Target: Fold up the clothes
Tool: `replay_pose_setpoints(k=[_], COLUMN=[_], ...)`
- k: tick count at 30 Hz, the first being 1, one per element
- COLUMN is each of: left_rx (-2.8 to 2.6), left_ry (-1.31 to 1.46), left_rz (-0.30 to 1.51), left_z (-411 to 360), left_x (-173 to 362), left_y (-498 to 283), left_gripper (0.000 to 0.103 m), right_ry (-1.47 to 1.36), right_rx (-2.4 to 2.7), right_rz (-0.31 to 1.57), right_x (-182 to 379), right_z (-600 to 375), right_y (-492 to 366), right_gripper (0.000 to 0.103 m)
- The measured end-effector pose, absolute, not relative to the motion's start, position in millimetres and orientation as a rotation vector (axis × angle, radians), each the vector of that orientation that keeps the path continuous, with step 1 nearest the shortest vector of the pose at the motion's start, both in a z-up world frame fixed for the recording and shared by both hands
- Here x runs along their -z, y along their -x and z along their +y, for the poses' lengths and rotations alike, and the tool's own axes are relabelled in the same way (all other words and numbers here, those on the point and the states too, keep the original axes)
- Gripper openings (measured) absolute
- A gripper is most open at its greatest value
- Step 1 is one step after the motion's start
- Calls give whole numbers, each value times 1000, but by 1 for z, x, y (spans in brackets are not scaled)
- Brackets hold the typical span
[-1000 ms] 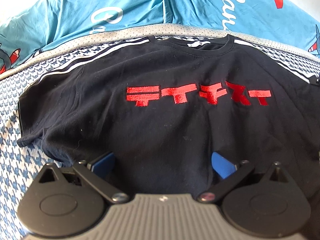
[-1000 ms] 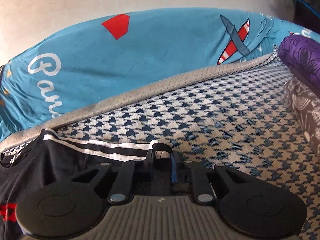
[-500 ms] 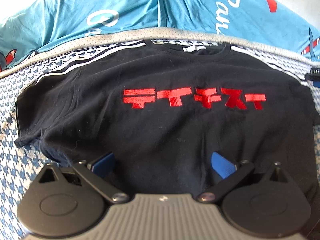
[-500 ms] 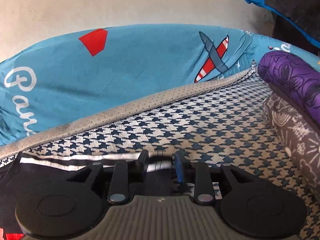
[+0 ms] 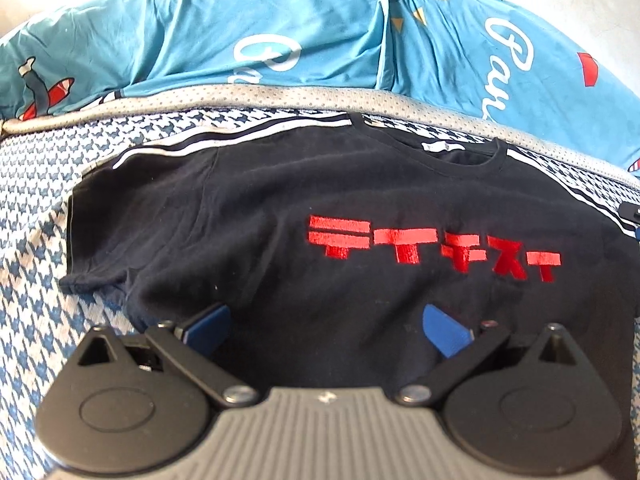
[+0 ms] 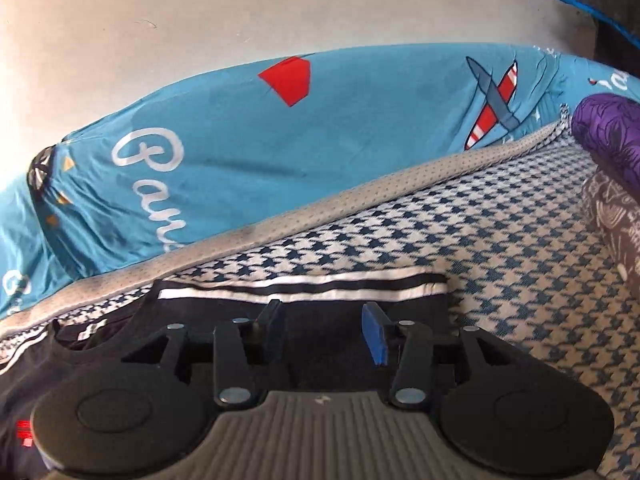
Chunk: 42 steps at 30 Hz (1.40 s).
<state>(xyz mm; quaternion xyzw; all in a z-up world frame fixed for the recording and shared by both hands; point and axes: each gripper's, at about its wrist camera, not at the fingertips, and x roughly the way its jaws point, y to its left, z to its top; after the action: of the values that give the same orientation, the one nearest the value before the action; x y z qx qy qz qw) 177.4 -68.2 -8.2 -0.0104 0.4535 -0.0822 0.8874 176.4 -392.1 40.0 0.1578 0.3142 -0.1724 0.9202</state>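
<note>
A black T-shirt (image 5: 280,208) with red lettering lies spread flat, front up, on the houndstooth bed cover (image 5: 32,208). My left gripper (image 5: 324,320) hovers open over the shirt's lower part, its blue pads wide apart with nothing between them. In the right wrist view the shirt's sleeve (image 6: 304,286), with white stripes, lies flat on the cover. My right gripper (image 6: 322,312) is just above that sleeve. Its jaws are opening, and the pads stand apart without pressing the cloth.
Teal pillows (image 5: 280,28) with white script and plane prints line the far side, behind a grey dotted border (image 6: 360,192). A purple roll (image 6: 608,136) and a grey patterned roll (image 6: 616,224) lie at the right. Bare houndstooth cover (image 6: 520,248) stretches between them and the sleeve.
The right gripper's jaws went from shut on the sleeve end to apart, and the sleeve now lies flat. The left gripper drifted left over the shirt, still open.
</note>
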Motion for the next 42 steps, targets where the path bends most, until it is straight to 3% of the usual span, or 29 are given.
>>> replay_pose_setpoints(k=[5,10,14,16,18,23,42], left_rx=[147,136,118,118,120,103,79], left_ry=[50,37,47,54,56,61,191], left_rz=[944,946,944,944,944,915,933], left_z=[-63,-62,-57,-55,-53,-47,-17], left_x=[7,6,6,6,5,0,-5], left_y=[-181,-180,-180,-181,-182,-182,-201], left_gripper=[103,103,103,103,103,103,103], right_ry=[-471,-489,-328,-245,-174,-145,-67], right_rx=[241,95,19,-7,-46,-140,-251], right_rz=[677,725,699,680,680,661,630], right_x=[-36,-28,-29,-28,-26,-21,0], right_z=[-366,-337,-308,-294,-281,-262,-234], right_y=[-159,-167,-174,-179,-186,-202,-272], right_gripper=[55,55,54,42,24,15,14])
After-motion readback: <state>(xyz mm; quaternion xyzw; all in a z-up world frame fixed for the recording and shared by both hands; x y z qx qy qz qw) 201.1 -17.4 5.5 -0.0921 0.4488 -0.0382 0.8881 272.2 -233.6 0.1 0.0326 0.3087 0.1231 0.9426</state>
